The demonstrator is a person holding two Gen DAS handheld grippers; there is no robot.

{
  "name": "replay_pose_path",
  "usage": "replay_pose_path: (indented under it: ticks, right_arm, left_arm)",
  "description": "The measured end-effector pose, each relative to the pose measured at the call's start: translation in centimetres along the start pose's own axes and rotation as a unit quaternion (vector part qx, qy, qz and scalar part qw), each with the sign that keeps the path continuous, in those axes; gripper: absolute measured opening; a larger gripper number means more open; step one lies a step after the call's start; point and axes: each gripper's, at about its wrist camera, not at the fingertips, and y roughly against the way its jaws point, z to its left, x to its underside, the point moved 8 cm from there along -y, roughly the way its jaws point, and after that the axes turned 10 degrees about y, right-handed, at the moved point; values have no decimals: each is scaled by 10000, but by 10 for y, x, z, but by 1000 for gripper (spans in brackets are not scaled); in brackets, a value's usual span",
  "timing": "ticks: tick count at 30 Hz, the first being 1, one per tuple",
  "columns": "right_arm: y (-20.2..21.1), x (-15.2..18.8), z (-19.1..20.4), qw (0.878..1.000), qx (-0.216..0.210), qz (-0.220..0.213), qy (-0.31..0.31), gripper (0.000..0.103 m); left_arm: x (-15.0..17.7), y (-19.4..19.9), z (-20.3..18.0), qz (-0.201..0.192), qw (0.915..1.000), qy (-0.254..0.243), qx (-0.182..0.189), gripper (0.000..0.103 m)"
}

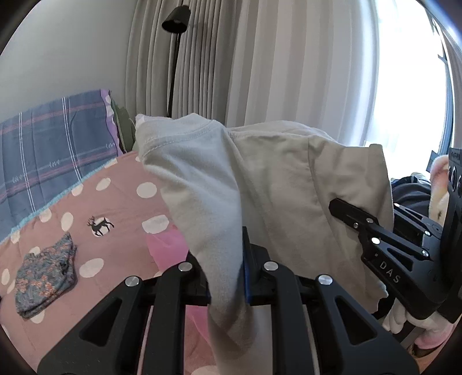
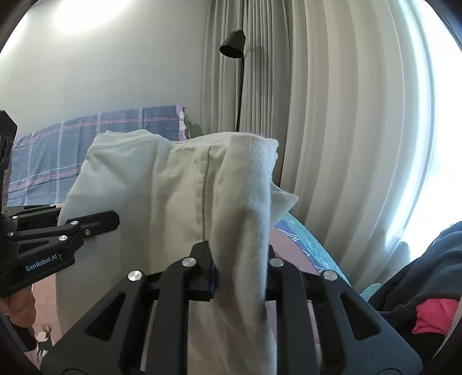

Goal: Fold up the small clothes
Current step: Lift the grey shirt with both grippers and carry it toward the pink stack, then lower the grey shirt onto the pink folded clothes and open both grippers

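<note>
A small pale grey-white garment (image 1: 260, 184) hangs in the air above the bed, held at two edges. My left gripper (image 1: 228, 277) is shut on its left part, the cloth running down between the fingers. My right gripper (image 2: 239, 274) is shut on its right part (image 2: 202, 187). The right gripper also shows in the left wrist view (image 1: 361, 222) against the cloth's right side. The left gripper shows in the right wrist view (image 2: 95, 222) at the cloth's left edge. The garment hides most of the bed ahead.
Below lies a pink polka-dot bedspread (image 1: 115, 230) with a folded blue floral garment (image 1: 46, 277) and a pink item (image 1: 164, 248). A plaid blue pillow (image 1: 52, 150), a black floor lamp (image 1: 176, 20) and curtains (image 1: 274, 57) stand behind. Dark and pink clothes (image 2: 427, 288) lie at right.
</note>
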Motion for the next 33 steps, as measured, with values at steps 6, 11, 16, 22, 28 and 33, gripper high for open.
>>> replay_pose_path:
  ticks: [6,11,16,22,28,33]
  right_arm:
    - [-37,-1,-1,9996,147,221,102,16]
    - [-99,9,-6,9983,195,552,27,21]
    - [-132,75,-7,9874,255,1397,-697,39]
    - [-139,123,34,9900,597,1240,302,38]
    - [-143,129,29,9889,469,1408,74,38]
    - [-144,130,25,9877,399,1510,1,38]
  left_arm:
    - [-1,-37,12,168,9997,189,4,16]
    - [6,-89,34,364,9982,240,-402,29]
    - [45,-115,86,616,9894,194,-1299,38]
    - [72,-117,80,183,9801,-870,-1776,43]
    - [74,-118,82,90,9823,-779,-1699,38]
    - [73,-119,78,197,9801,-794,-1807,42]
